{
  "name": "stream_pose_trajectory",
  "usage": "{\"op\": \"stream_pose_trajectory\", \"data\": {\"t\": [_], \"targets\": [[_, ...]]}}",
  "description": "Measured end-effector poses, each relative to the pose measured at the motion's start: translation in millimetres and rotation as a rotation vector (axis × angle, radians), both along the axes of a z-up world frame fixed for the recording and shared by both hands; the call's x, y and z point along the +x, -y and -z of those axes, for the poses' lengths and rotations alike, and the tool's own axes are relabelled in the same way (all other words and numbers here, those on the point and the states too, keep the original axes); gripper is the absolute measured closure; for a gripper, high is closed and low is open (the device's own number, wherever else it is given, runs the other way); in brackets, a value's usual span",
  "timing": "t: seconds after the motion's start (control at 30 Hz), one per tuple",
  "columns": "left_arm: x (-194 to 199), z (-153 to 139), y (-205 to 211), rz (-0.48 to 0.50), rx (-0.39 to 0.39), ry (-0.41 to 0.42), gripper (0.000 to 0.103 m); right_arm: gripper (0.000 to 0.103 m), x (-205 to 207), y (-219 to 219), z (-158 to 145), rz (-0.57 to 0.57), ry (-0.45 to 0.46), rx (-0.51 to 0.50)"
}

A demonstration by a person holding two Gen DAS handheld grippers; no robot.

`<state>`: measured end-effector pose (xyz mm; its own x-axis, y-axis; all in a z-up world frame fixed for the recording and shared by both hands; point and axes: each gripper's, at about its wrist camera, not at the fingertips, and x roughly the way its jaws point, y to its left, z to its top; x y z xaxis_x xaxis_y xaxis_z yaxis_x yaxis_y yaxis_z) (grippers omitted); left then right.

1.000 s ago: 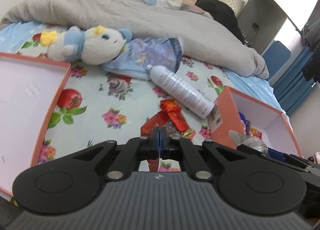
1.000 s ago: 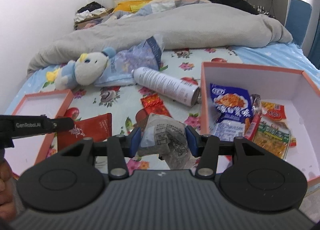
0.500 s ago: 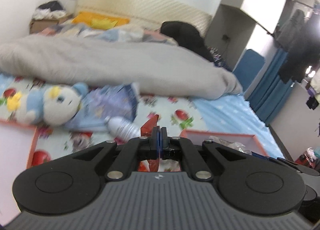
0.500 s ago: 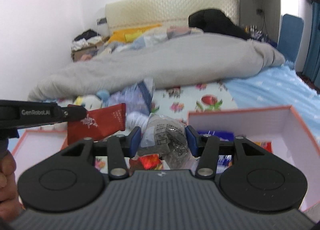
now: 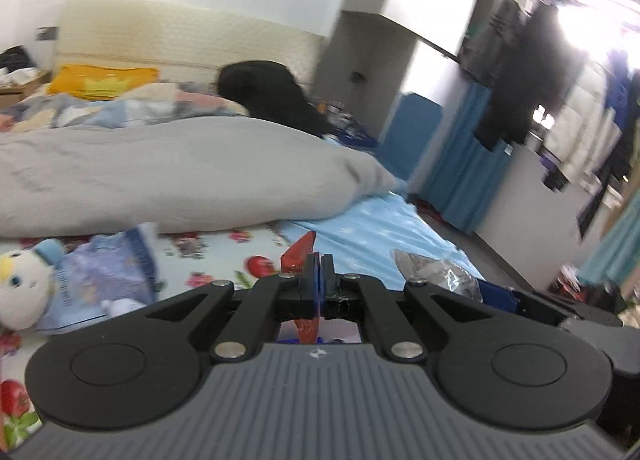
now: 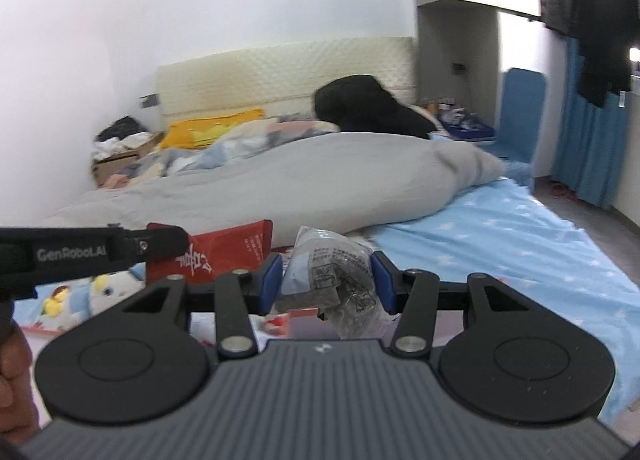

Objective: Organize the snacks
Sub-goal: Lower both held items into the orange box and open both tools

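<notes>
My left gripper (image 5: 319,278) is shut on a red snack packet (image 5: 298,254), seen edge-on in the left wrist view. In the right wrist view the same red packet (image 6: 230,250) hangs from the left gripper's fingers (image 6: 160,240) at the left. My right gripper (image 6: 326,280) is shut on a clear, crinkled plastic snack bag (image 6: 330,280); the bag also shows in the left wrist view (image 5: 436,274). Both grippers are held high above the bed, side by side. The orange snack box is almost hidden below the grippers.
A grey duvet (image 6: 280,184) lies across the bed. A plush toy (image 5: 18,286) and a pale blue printed bag (image 5: 104,280) lie on the floral sheet. Blue curtains (image 6: 592,152) and a blue chair (image 6: 520,112) stand to the right.
Both grippers have risen and tilted upward with their packets. The boxes, spray can and loose snacks on the sheet have dropped out of view.
</notes>
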<state>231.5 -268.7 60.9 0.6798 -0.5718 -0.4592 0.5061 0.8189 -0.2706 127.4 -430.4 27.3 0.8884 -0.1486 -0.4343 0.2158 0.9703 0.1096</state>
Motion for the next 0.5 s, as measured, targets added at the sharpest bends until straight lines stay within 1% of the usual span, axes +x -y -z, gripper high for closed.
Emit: {"op": "stream_pose_trajectory", "data": {"t": [0.07, 0.17, 0.37, 0.5], "targets": [[1.7, 5.1, 20.9, 0.041, 0.021, -0.002, 0.102, 0.052, -1.9, 14.0, 3.7, 0.038, -0.024, -0.005], [6.7, 20.0, 51.6, 0.106, 0.043, -0.036, 0.102, 0.052, -2.3, 36.0, 16.7, 0.081, -0.08, 0.002], [13.0, 61.7, 111.0, 0.213, 0.165, -0.062, 0.102, 0.052, 3.3, 79.0, 62.9, 0.142, -0.242, 0.094], [23.0, 90.0, 131.6, 0.251, 0.223, -0.127, 0.102, 0.052, 7.7, 93.0, 98.6, 0.157, -0.348, 0.131]]}}
